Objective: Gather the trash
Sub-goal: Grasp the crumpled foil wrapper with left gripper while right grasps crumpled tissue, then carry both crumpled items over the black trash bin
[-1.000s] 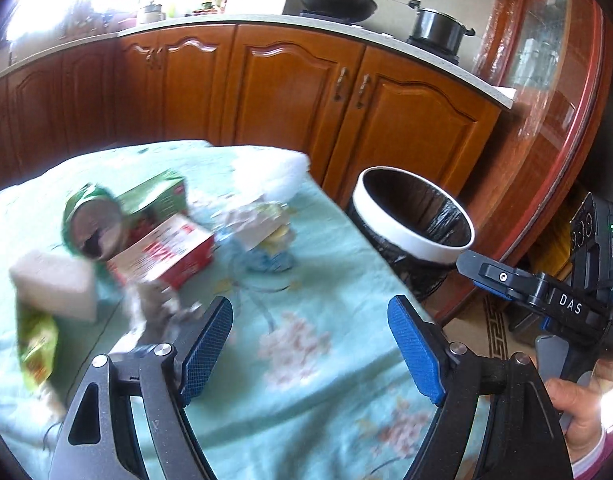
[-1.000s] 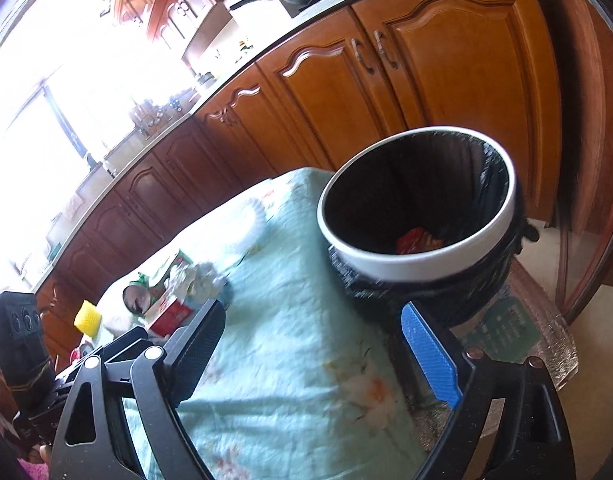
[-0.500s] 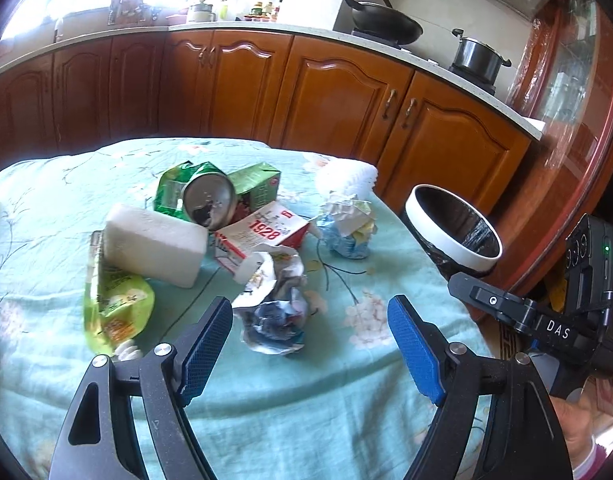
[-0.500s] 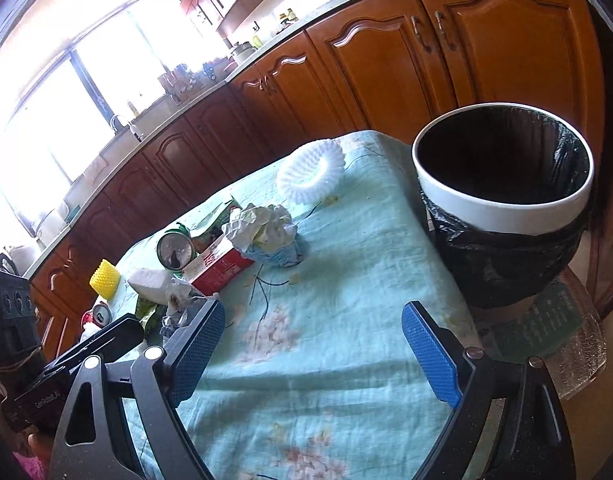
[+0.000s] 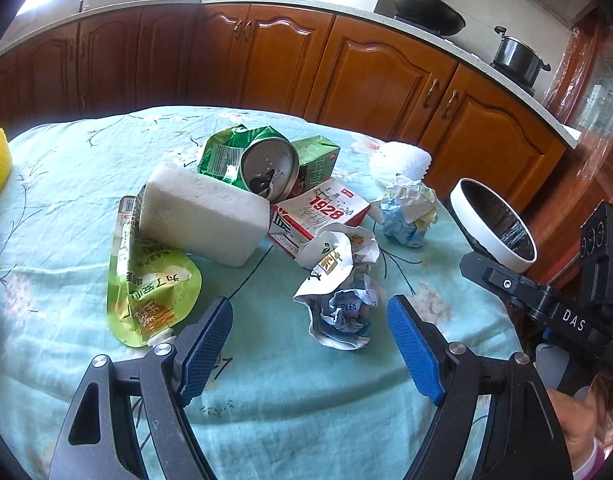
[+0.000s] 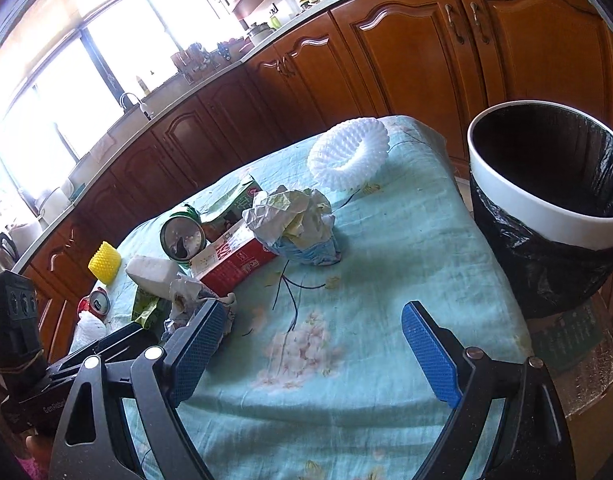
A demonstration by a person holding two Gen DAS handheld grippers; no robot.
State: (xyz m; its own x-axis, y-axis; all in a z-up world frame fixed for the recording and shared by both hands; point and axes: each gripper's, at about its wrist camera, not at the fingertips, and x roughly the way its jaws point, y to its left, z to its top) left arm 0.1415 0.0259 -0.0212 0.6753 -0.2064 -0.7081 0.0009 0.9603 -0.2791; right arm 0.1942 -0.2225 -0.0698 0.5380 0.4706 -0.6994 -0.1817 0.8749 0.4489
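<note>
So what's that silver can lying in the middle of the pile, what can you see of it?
The can is a drink can with a green printed body, lying on its side so its silver top faces the left camera. The drinking hole in that top is open and dark. It rests among the trash on the tablecloth, against the white foam block, with the green carton right behind it. No gripper touches it.

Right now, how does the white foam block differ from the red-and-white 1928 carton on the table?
The white foam block is plain and unprinted; the red-and-white 1928 carton carries red print and numerals. The block is the bulkier of the two and keeps square edges; the carton looks flattened and crumpled. The block rests partly on the green drink pouch; the carton lies under the edge of a crumpled paper wrapper. Both lie on the teal tablecloth, touching each other, ungripped.
</note>
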